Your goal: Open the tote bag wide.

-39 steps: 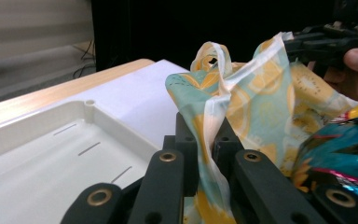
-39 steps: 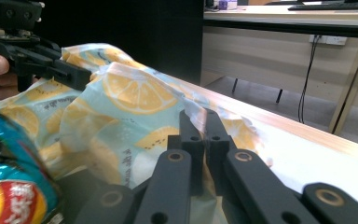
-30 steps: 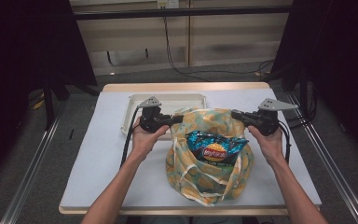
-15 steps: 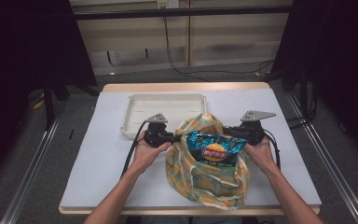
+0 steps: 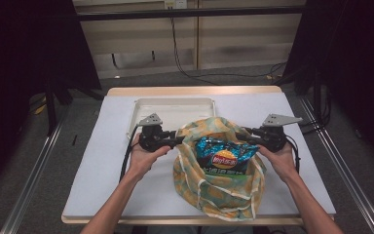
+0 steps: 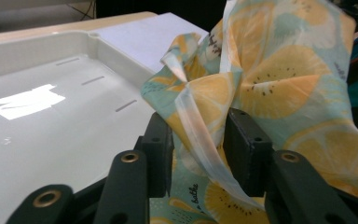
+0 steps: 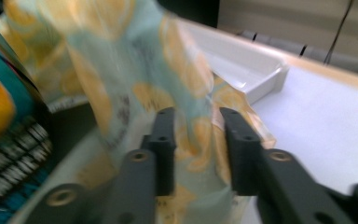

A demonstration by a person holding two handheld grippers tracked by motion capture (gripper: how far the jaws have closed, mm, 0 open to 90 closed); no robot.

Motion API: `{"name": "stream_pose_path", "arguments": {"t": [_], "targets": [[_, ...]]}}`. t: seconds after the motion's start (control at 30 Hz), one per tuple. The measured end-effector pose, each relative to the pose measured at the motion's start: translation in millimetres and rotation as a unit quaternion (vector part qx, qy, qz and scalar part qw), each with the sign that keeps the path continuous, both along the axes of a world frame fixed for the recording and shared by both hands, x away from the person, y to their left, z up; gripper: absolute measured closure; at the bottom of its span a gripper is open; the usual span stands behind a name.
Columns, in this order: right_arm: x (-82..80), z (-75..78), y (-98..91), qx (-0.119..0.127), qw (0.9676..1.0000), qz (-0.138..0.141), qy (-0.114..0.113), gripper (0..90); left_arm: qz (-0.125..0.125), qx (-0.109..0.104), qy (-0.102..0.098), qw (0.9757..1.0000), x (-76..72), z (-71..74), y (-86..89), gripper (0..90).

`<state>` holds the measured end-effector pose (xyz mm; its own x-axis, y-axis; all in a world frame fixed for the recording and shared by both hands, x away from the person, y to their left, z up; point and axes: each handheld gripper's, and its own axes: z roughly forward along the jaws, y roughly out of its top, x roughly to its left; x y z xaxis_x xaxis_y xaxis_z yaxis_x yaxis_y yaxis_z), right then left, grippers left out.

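Lemon-print bag (image 5: 217, 181), chip packet (image 5: 223, 157) inside, white tray (image 5: 175, 111) behind

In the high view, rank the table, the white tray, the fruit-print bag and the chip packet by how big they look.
1. Table.
2. Fruit-print bag; the white tray looks close in size and is partly hidden behind the bag, so their order is unsure.
3. Chip packet, smallest, only partly showing.
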<state>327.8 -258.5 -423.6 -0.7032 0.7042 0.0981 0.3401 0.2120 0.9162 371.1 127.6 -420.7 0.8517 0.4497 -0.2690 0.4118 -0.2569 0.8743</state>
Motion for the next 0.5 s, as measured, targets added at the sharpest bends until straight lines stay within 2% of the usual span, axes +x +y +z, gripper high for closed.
{"name": "stream_pose_path", "arguments": {"t": [0.03,0.13,0.2,0.23,0.27,0.3,0.33,0.37,0.4,0.5], "targets": [[-5.2,9.5,-3.6,0.01,0.9998,0.0,-0.016,61.5,0.001,0.007,-0.005,1.0,-1.6,2.6,3.7,59.2],[-9.6,18.2,-6.2,0.015,0.9995,0.001,-0.027,59.2,0.007,0.008,-0.006,0.9999,-2.0,4.2,7.5,55.3],[-14.5,28.2,-5.4,0.019,0.9989,0.01,-0.041,59.3,0.015,0.005,-0.009,0.9998,-2.2,6.9,12.2,52.5],[-15.9,30.7,-3.7,0.023,0.9986,0.016,-0.045,59.9,0.02,-0.007,-0.014,0.9997,-3.3,10.8,17.2,52.7],[-17.0,32.9,-1.9,0.024,0.9983,0.022,-0.049,60.7,0.02,-0.007,-0.014,0.9997,-3.3,10.8,17.2,53.5],[-18.0,34.8,0.3,0.022,0.998,0.024,-0.054,61.2,0.014,-0.026,-0.015,0.9994,-6.3,16.5,19.4,54.0],[-18.3,36.5,2.1,0.028,0.9975,0.028,-0.059,63.0,0.014,-0.026,-0.015,0.9994,-6.3,16.5,19.4,55.5],[-17.7,38.0,3.4,0.032,0.9971,0.033,-0.061,63.8,0.004,-0.042,-0.024,0.9988,-9.9,23.4,18.3,57.3],[-17.7,38.0,3.4,0.032,0.9971,0.033,-0.061,63.8,0.004,-0.042,-0.024,0.9988,-9.9,23.4,18.3,59.3],[-15.9,41.8,9.1,0.035,0.9961,0.05,-0.063,66.9,-0.016,-0.044,-0.039,0.9981,-15.0,30.9,10.1,63.2]]}}
